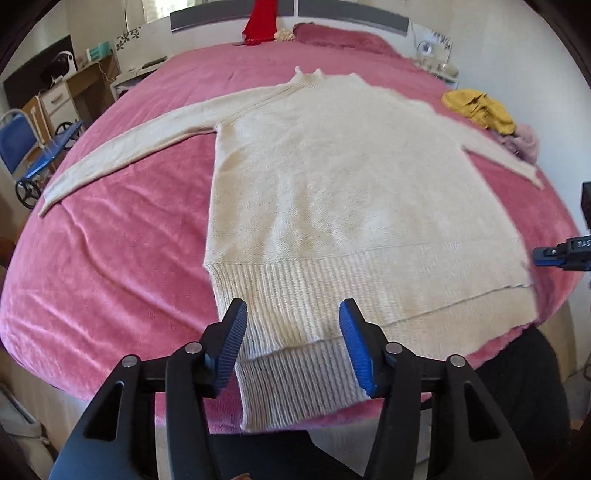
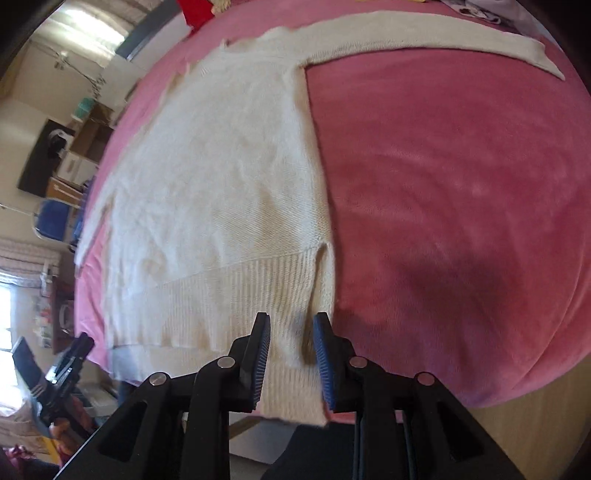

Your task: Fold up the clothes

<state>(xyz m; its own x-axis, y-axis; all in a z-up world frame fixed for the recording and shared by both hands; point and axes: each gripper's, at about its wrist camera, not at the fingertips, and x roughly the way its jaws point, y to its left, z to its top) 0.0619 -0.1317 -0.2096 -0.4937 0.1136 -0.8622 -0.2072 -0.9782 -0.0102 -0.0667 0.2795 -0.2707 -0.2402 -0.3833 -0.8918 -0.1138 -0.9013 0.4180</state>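
Two views are given of one pink bedspread [image 1: 110, 258], on which a cream sweater [image 1: 325, 177] is spread flat, collar toward the top of the frame and ribbed hem at the bottom edge of the bed. Both sleeves are seen stretched outward in the left wrist view; in the right wrist view only one sleeve [image 2: 424, 33] is shown clearly, running across the upper right of the frame. A yellow garment [image 1: 480, 109] at the upper right and a blue chair [image 1: 22, 147] at the left edge are shown clearly in the left wrist view only. A side slit in the hem [image 2: 319, 258] is seen in the right wrist view only.

The left gripper [image 1: 293, 332] is seen released at the lower centre, its blue pads [image 1: 351, 332] standing well apart over the ribbed hem, with nothing pressed between them. The right gripper [image 2: 291, 343] is shown with narrower jaws above the hem's corner; the pads are not seen pressing on the knit. It also appears at the right edge of the left wrist view [image 1: 546, 254].
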